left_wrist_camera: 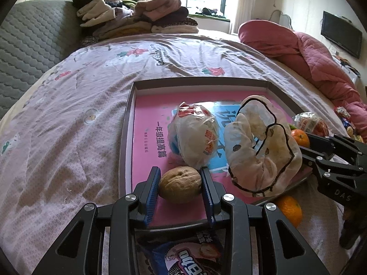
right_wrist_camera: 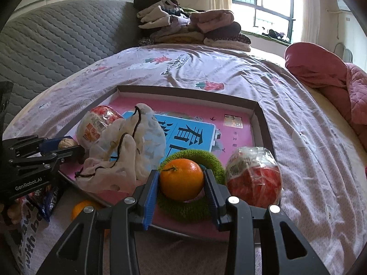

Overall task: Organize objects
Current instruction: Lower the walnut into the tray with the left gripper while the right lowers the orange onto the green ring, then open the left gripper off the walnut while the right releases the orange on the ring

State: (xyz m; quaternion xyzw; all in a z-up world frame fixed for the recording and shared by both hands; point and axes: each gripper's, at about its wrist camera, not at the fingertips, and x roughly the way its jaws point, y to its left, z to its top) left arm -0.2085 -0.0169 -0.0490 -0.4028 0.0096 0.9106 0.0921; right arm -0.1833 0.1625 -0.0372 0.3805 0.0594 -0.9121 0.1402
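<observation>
My left gripper point(left_wrist_camera: 180, 178) is shut on a brown walnut point(left_wrist_camera: 180, 184), over the near part of a shallow tray point(left_wrist_camera: 199, 81) lined with a pink book. Behind the walnut lie a plastic-wrapped white ball point(left_wrist_camera: 195, 133) and a cream cloth pouch point(left_wrist_camera: 259, 146). My right gripper point(right_wrist_camera: 181, 176) is shut on an orange point(right_wrist_camera: 181, 178), just above a green fuzzy ring point(right_wrist_camera: 213, 162) at the tray's point(right_wrist_camera: 183, 91) near edge. Beside it sits a red wrapped ball point(right_wrist_camera: 254, 176). In the right wrist view the left gripper point(right_wrist_camera: 57, 146) with its walnut point(right_wrist_camera: 66, 143) shows at the left.
A second orange point(left_wrist_camera: 289, 208) and a blue biscuit packet point(left_wrist_camera: 183, 256) lie on the bedspread in front of the tray. Folded clothes point(left_wrist_camera: 137, 16) are stacked at the bed's far end, and a pink quilt point(left_wrist_camera: 309, 52) is bunched at the right.
</observation>
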